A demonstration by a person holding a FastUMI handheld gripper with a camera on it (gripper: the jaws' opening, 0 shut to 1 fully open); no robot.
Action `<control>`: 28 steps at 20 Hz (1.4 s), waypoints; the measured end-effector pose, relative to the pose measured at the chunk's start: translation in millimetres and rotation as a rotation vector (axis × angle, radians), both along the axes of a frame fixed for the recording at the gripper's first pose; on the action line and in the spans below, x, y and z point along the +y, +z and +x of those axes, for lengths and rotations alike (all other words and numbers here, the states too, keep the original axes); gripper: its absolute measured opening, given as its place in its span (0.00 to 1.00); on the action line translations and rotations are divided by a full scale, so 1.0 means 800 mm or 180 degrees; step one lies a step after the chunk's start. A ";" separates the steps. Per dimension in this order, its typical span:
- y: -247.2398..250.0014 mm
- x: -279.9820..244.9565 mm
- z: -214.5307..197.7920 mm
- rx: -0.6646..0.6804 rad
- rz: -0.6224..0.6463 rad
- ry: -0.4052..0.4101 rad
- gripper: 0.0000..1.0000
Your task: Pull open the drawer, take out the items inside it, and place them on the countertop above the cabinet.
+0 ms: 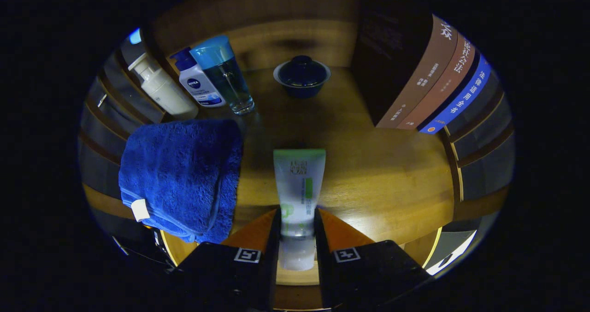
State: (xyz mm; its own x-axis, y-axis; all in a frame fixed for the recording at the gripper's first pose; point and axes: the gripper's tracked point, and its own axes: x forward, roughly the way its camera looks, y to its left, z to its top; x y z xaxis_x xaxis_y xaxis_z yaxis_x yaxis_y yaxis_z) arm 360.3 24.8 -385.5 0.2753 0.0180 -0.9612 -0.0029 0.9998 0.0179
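A white tube with a green end [298, 183] stands out ahead from between my two black fingers [272, 238], its cap end down between them. My gripper [297, 224] is shut on the tube, both fingers pressing its sides. The tube hangs just above the wooden countertop [378, 173], its green end pointing toward the back. A folded blue towel [184, 176] lies on the countertop to the left of the tube, drooping over the front edge.
At the back left stand a white pump bottle [161, 88], a small white and blue bottle [198, 79] and a clear blue-capped bottle [226, 72]. A dark lidded bowl [302, 76] sits at the back middle. Several books [428, 81] lean at the right.
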 end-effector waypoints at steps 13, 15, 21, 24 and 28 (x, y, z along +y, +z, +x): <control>0.081 0.032 -0.013 -0.1000 0.0148 0.0069 1.00; 0.103 0.039 -0.027 -0.1239 0.0243 0.0083 1.00; 0.184 0.059 -0.101 -0.2027 0.0464 0.0171 1.00; 0.225 0.064 -0.151 -0.2451 0.0591 0.0202 1.00; 0.264 0.046 -0.220 -0.3081 0.0525 0.0225 0.99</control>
